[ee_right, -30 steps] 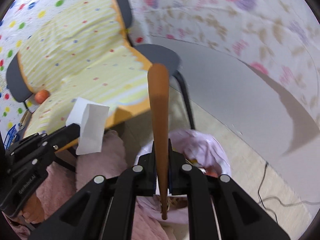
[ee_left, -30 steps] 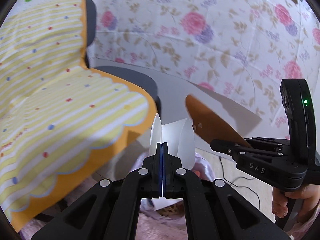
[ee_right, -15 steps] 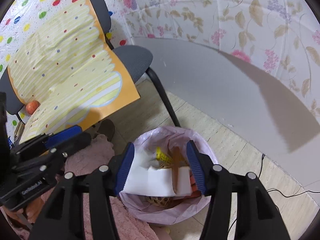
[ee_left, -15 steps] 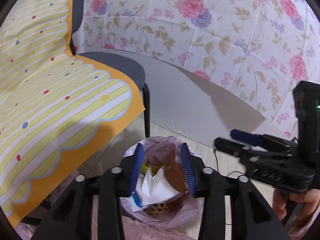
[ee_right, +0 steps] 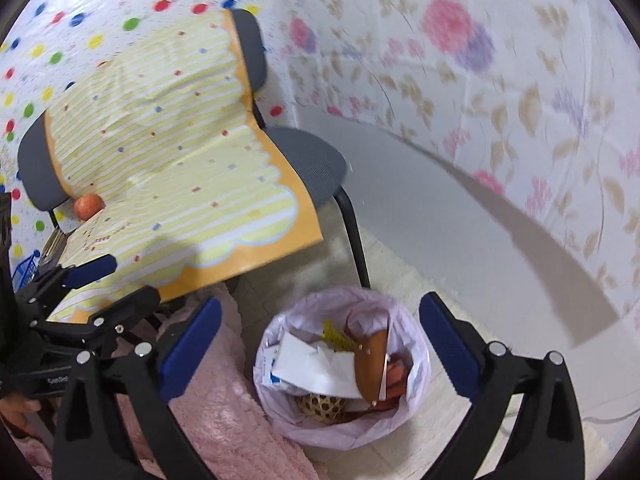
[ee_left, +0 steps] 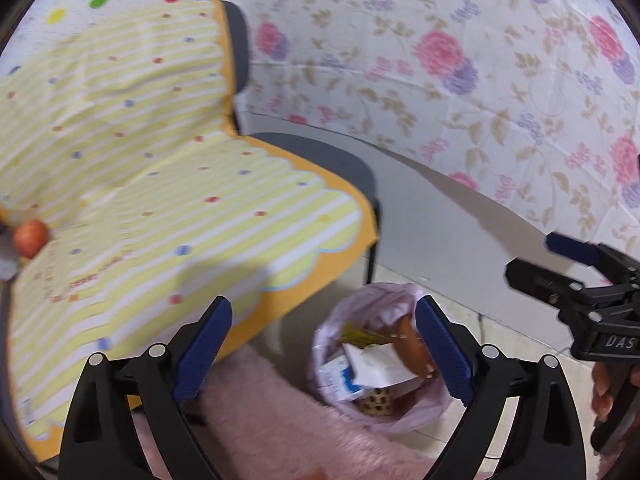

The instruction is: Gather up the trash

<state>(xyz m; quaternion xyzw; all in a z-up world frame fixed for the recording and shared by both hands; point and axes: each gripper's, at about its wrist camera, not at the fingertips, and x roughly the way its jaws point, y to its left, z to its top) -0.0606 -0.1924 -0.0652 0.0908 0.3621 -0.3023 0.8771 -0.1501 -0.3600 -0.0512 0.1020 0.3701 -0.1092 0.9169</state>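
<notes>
A bin lined with a lilac bag (ee_left: pixel 400 426) (ee_right: pixel 320 438) stands on the floor below both grippers. Inside it lie a folded white paper (ee_left: pixel 376 364) (ee_right: pixel 312 364), a brown card piece (ee_left: pixel 410 344) (ee_right: pixel 370 364) and other scraps. My left gripper (ee_left: pixel 323 308) hangs above and left of the bin, its jaws opening wide with nothing between them. My right gripper (ee_right: pixel 320 302) hovers over the bin's rim, its jaws also opening and holding nothing. Each gripper shows in the other's view: the right gripper (ee_left: pixel 540 260), the left gripper (ee_right: pixel 132 280).
A grey chair (ee_right: pixel 316 164) draped with a yellow striped mat (ee_left: pixel 160 208) (ee_right: pixel 180 160) stands left of the bin. An orange ball (ee_left: pixel 30 236) (ee_right: pixel 89 205) rests on the mat. A pink fluffy rug (ee_left: pixel 288 436) (ee_right: pixel 216 412) lies in front. The floral wall cover (ee_left: pixel 460 80) is behind.
The left gripper was shut on the white paper and the right on the brown card. Both opened, both pieces dropped into the bin, and both grippers have risen.
</notes>
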